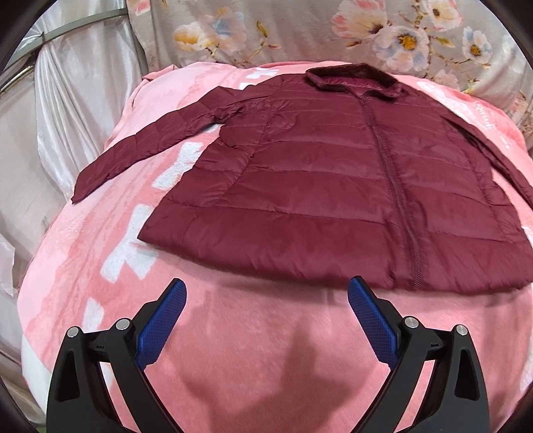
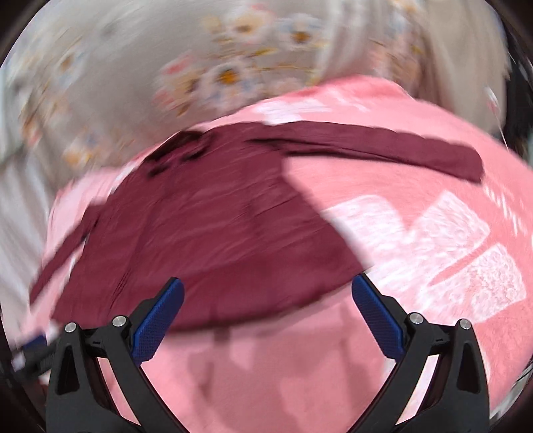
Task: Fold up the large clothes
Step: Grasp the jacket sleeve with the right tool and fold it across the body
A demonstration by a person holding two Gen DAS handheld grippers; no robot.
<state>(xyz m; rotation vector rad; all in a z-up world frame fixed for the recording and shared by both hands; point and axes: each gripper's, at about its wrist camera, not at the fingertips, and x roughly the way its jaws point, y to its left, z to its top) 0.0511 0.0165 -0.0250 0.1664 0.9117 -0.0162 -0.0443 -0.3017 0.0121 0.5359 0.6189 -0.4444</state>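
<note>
A dark red quilted jacket (image 1: 333, 180) lies flat and zipped on a pink blanket (image 1: 233, 333), collar at the far side, hem toward me. Its left sleeve (image 1: 140, 146) stretches out to the left. My left gripper (image 1: 266, 293) is open and empty, hovering above the blanket just short of the hem. The right wrist view is blurred by motion. There the jacket (image 2: 216, 226) fills the middle, with its right sleeve (image 2: 383, 146) spread out to the right. My right gripper (image 2: 268, 294) is open and empty above the hem's right part.
The pink blanket (image 2: 416, 233) has white block letters and covers a bed. A floral grey sheet (image 1: 299, 30) lies behind the jacket. Pale satin fabric (image 1: 66, 100) and a metal rail (image 1: 76, 28) stand at the left.
</note>
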